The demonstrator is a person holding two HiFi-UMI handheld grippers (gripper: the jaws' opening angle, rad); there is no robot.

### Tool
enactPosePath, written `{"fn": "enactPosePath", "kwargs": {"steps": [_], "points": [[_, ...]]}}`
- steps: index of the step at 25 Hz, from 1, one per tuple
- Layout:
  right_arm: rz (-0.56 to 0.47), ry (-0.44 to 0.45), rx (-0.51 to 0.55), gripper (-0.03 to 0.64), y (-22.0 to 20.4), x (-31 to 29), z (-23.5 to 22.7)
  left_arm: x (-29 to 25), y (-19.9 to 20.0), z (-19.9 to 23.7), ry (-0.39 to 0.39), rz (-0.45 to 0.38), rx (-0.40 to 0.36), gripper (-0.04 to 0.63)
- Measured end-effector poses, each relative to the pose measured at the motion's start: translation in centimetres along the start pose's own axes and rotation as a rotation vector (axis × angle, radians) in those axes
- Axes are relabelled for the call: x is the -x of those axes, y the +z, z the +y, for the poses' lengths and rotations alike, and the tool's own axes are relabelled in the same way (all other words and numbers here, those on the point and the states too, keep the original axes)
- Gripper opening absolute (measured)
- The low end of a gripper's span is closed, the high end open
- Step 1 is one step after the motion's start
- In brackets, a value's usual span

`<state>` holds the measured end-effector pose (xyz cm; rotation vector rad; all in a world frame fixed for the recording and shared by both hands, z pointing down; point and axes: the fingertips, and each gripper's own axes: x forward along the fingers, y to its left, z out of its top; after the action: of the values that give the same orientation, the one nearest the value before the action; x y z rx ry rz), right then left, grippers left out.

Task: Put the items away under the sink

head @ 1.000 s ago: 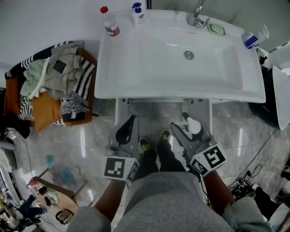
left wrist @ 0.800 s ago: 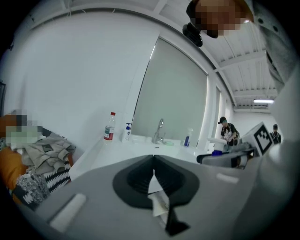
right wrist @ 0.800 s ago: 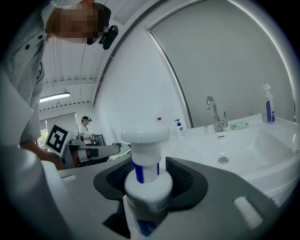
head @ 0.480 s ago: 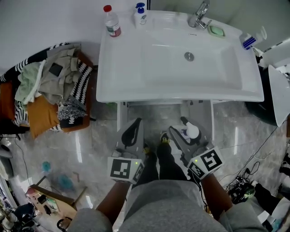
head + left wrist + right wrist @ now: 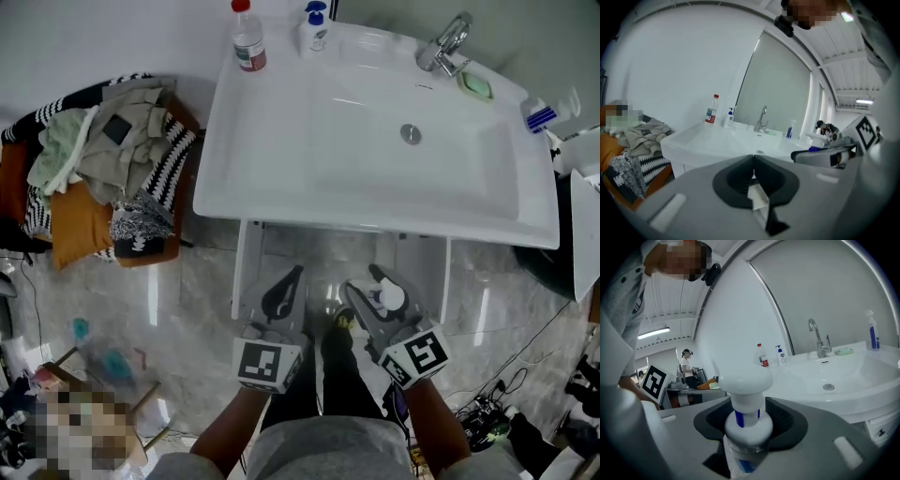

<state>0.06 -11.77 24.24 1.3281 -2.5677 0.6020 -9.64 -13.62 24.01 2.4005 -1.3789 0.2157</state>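
1. Where the floor shows at far left, a basket [image 5: 150, 251] heaped with clothes [image 5: 103, 155] sits beside the sink [image 5: 309, 178]. It is well apart from both tongs and seems no part of the job.
2. On the sink's back-left rim stand a red-capped bottle [image 5: 247, 42] and a blue-topped soap pump [image 5: 314, 28]. They are upright, near each other and untouched, and are likely next for stowing.
3. The left tongs [image 5: 285, 289] hang low in front of the sink. Their pads are pressed together with nothing between them. They are probably kept idle so that hand is free for a door or the next item.
4. The cupboard [image 5: 247, 272] below the basin looks open at the front, with a grey inside. It lies just ahead of both tongs.
5. The right tongs [image 5: 749, 427] are clamped on a white pump bottle [image 5: 389, 298] with a blue band. It is gripped just under the pump head, so the collar likely keeps it from slipping down. The bottle stands upright, held before the cupboard's right half and not yet inside.
6. At the right are the tap [image 5: 446, 45], a green soap dish [image 5: 475, 85] and a spray bottle [image 5: 547, 114] on the sink's far corner.
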Motion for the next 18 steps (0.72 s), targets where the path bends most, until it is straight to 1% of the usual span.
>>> {"fn": "enactPosePath", "kwargs": {"steps": [3, 5, 7, 9, 11, 14, 18], "points": [[0.017, 0.024, 0.010, 0.209, -3.1, -1.4, -1.8, -1.1, -3.0, 0.2, 0.046, 0.007, 0.026, 0.011], [0.025, 0.027, 0.013, 0.209, -5.4, -2.3, -3.2, -2.0, -5.4, 0.5, 0.065, 0.013, 0.024, 0.012], [0.030, 0.026, 0.007, 0.209, -8.1, -3.5, -4.5, -3.0, -8.0, 0.9, 0.077, 0.019, 0.024, 0.011], [0.040, 0.022, 0.003, 0.209, -11.2, -5.0, -5.9, -4.2, -11.0, 1.2, 0.084, 0.026, 0.039, 0.012], [0.046, 0.014, 0.016, 0.209, -13.9, -6.7, -7.5, -5.9, -14.0, 1.6, 0.087, 0.028, 0.046, 0.011], [0.050, 0.010, 0.026, 0.209, -17.4, -9.4, -9.5, -8.4, -18.0, 2.6, 0.090, 0.015, 0.024, 0.011], [0.038, 0.014, 0.033, 0.209, -21.1, -12.8, -11.0, -10.4, -22.1, 4.9, 0.120, -0.001, 0.008, 0.011]]}}
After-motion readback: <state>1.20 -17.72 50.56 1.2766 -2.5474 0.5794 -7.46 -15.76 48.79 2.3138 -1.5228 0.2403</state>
